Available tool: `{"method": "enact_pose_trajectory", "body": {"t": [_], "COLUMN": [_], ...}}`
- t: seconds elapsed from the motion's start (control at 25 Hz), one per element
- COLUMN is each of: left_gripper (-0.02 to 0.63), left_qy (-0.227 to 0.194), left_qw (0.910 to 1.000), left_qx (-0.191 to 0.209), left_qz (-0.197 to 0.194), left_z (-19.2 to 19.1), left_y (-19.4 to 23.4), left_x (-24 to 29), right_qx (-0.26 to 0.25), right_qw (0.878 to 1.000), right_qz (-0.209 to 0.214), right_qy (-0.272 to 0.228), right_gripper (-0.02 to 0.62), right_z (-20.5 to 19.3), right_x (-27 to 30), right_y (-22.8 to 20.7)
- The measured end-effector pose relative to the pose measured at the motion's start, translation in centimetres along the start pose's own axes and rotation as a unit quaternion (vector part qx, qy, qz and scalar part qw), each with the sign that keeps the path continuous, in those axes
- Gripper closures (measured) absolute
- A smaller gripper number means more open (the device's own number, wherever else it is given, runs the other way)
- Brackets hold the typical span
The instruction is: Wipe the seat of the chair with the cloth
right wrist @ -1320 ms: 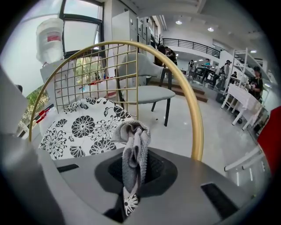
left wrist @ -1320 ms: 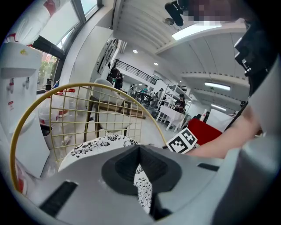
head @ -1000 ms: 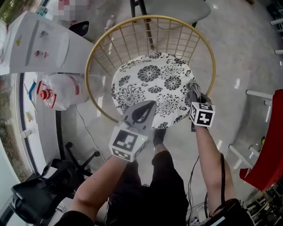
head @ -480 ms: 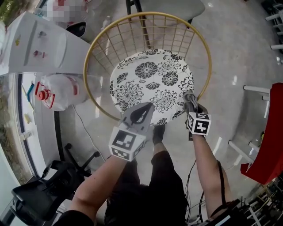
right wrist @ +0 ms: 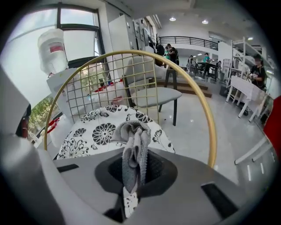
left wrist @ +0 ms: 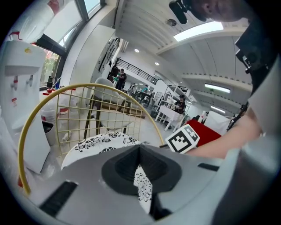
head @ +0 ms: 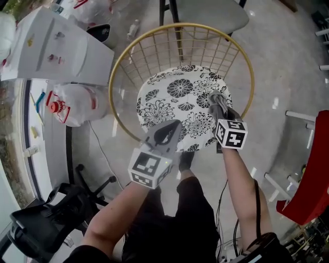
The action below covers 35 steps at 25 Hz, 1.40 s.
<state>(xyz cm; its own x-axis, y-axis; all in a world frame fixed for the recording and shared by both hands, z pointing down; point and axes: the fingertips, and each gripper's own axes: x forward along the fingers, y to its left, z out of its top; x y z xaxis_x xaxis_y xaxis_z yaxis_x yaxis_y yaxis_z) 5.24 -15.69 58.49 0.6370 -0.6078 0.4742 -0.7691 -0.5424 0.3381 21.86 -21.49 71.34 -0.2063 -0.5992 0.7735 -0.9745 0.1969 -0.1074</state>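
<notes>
The chair has a gold wire frame (head: 117, 67) and a round white seat with black flowers (head: 177, 97). My right gripper (head: 221, 110) is shut on a grey cloth (head: 217, 100), which bunches out past the jaws and lies on the right part of the seat. In the right gripper view the cloth (right wrist: 134, 143) stands up from the gripper (right wrist: 131, 178) with the seat (right wrist: 94, 127) behind it. My left gripper (head: 172, 126) hovers over the seat's near edge. It looks shut and holds nothing, and the seat (left wrist: 101, 141) lies beyond it (left wrist: 139, 151).
A white water dispenser (head: 51, 49) and a plastic bag (head: 77, 105) stand left of the chair. A grey chair (head: 205, 10) is behind it. A black office chair (head: 46, 221) is at lower left and a red seat (head: 308, 190) at right. The person's shoe (head: 186, 159) is under the seat's near edge.
The right gripper drew the cloth toward the seat's near right edge, then moved it back farther onto the seat's right part. The left gripper has stayed at the near edge.
</notes>
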Motion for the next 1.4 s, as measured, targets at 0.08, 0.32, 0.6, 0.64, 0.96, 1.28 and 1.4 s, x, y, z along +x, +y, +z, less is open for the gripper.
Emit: {"method": "enact_pose_trajectory", "body": {"t": [0.08, 0.32, 0.6, 0.64, 0.96, 1.28, 1.4], "left_gripper": [0.600, 0.600, 0.600, 0.598, 0.600, 0.600, 0.600], "left_qy": [-0.005, -0.010, -0.002, 0.000, 0.016, 0.031, 0.036], "left_qw": [1.0000, 0.9999, 0.9997, 0.9997, 0.9998, 0.9992, 0.9990], "left_qx": [-0.003, 0.009, -0.012, -0.013, -0.001, 0.002, 0.011], "left_qz": [0.003, 0.010, 0.022, 0.019, -0.009, -0.023, -0.024], "left_z": [0.6, 1.2, -0.4, -0.6, -1.7, -2.9, -3.2], "left_y": [0.8, 2.8, 4.2, 3.9, 1.3, -1.0, -1.5], "left_x": [0.1, 0.0, 0.0, 0.0, 0.5, -0.1, -0.4], "right_qx": [-0.006, -0.023, -0.018, -0.019, -0.001, 0.013, 0.015], "right_qw": [1.000, 0.999, 1.000, 1.000, 0.997, 0.992, 0.990], "right_qz": [0.006, 0.009, 0.003, 0.003, 0.006, 0.007, 0.007], "right_qy": [-0.013, -0.028, 0.008, 0.017, 0.080, 0.125, 0.138], "right_gripper": [0.574, 0.574, 0.574, 0.574, 0.574, 0.574, 0.574], "right_z": [2.4, 6.7, 4.1, 3.1, -4.9, -11.8, -13.7], "right_x": [1.6, 6.7, 8.2, 8.1, 4.7, -0.2, -1.8], "right_y": [0.5, 0.5, 0.6, 0.7, 1.1, 1.7, 2.0]}}
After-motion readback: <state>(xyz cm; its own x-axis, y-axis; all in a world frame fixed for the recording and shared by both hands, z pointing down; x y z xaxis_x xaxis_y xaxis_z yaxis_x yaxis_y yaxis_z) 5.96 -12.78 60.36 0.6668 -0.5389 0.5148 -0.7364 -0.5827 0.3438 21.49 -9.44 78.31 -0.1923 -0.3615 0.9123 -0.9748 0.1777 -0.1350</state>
